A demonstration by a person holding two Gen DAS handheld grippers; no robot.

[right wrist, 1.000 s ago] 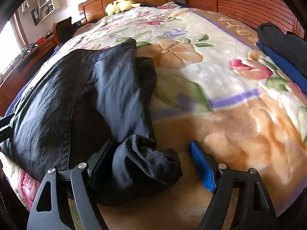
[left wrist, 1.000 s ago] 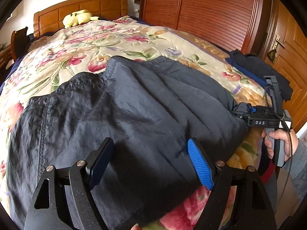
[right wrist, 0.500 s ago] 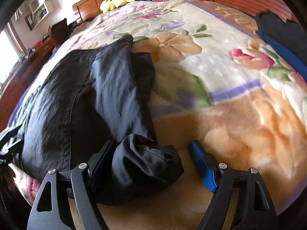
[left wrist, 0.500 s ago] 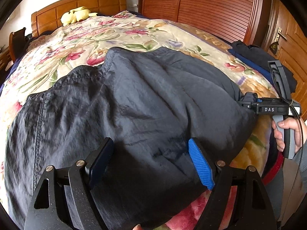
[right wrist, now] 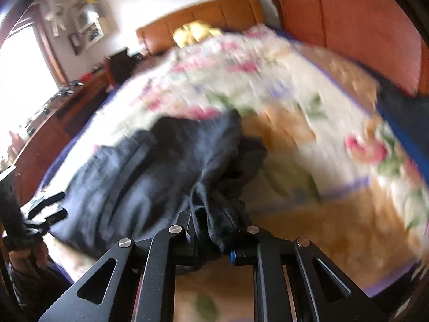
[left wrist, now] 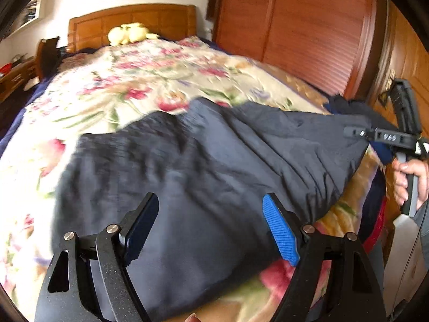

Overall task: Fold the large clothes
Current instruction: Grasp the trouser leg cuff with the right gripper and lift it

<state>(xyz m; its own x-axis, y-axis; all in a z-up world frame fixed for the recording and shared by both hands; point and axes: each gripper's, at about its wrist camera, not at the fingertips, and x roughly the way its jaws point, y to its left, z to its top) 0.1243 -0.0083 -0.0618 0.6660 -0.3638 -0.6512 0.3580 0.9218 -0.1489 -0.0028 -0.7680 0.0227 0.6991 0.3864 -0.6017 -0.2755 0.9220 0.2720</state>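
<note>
The right tongs (right wrist: 214, 238) are closing on a bunched corner of the jacket (right wrist: 150, 171), and dark ribbed cloth is wedged between the pads and spills over them. The left tongs (left wrist: 211, 228) stand wide apart above the jacket (left wrist: 209, 177), blue ridged pad (left wrist: 280, 229) on one side and dark pad on the other, with nothing pinched between them.

The jacket is a large, dark navy garment of thin, crinkled, slightly shiny cloth with stitched seams. It lies spread across the near half of the bed (left wrist: 139, 80); its corner toward the wardrobe (left wrist: 308, 26) is drawn up into a taut point where the right tongs (left wrist: 356, 132) grip it. Behind that grip, a hand (left wrist: 410, 177) wraps the grey handle.

The bed wears a plush blanket with pink, peach and green flowers on cream, and a blue edge shows along its side. Beyond the jacket, a yellow soft toy (left wrist: 128, 33) sits against the panelled wooden headboard (left wrist: 134, 18). A dark pile (right wrist: 405, 107) of other clothes rests on the bed edge next to the wardrobe, whose doors are reddish slatted wood. On the opposite side of the bed from the wardrobe stands a wooden dresser (right wrist: 51, 123), cluttered on top, below a bright window. The right view is heavily blurred.
</note>
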